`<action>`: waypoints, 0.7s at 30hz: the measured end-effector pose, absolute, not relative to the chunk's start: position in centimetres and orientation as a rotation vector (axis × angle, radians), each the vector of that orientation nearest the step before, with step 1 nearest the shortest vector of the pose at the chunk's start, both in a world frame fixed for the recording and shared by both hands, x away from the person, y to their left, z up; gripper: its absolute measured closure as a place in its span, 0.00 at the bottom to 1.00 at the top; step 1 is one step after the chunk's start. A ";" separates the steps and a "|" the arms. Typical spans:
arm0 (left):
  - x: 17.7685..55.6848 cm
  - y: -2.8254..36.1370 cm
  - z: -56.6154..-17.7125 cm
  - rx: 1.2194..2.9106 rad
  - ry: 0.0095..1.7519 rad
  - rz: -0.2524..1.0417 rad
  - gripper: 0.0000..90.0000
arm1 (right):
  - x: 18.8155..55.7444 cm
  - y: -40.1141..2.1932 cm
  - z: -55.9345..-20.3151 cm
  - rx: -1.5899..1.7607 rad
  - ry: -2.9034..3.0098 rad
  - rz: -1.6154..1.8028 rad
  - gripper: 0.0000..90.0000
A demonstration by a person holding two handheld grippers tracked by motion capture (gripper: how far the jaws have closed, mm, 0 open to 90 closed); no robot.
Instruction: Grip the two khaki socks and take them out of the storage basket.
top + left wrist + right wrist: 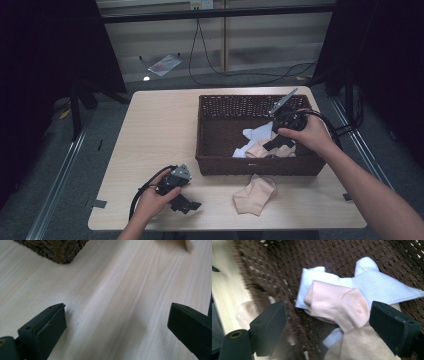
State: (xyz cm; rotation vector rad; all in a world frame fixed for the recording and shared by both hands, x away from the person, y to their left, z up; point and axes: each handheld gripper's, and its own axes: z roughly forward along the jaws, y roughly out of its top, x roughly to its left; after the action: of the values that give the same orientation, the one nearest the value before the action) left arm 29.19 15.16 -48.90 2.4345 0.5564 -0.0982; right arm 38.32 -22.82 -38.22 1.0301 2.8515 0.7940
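Nearest to me, the left tongs rest low on the counter, released and holding nothing; in the left gripper view the two jaws stand wide apart over bare wood. A little further, one beige sock lies on the counter just in front of the basket, still outside it. Beyond the basket wall, the right tongs hang over the socks already inside, also released, with nothing between the jaws.

The work seems to be collecting socks into the basket, and I think one piece is left. To do it well, the left tongs should go to the beige sock, pinch a thick fold in the middle, and lift it clear above the rim before letting go.

The right gripper view shows a pink sock lying on a white sock, which the high view shows only as a pale heap. The high view alone gives how far the left tongs are from the sock.
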 end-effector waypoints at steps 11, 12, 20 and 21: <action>29.2 15.2 -48.9 2.437 0.559 -0.090 0.02 | 39.5 -22.1 -40.1 1.055 2.842 0.740 0.16; 29.3 15.3 -48.8 2.451 0.543 -0.086 0.02 | 39.6 -22.0 -40.2 1.052 2.839 0.733 0.16; 29.2 15.3 -48.7 2.439 0.554 -0.085 0.02 | 40.1 -20.9 -41.8 1.031 2.865 0.668 0.16; 29.3 15.4 -48.7 2.449 0.536 -0.080 0.02 | 40.2 -20.9 -42.0 1.037 2.866 0.674 0.16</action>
State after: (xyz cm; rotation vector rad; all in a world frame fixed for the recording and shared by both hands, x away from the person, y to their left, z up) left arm 29.28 15.39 -48.70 2.4495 0.5364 -0.0799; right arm 40.16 -20.86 -41.98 1.0371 2.8657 0.6742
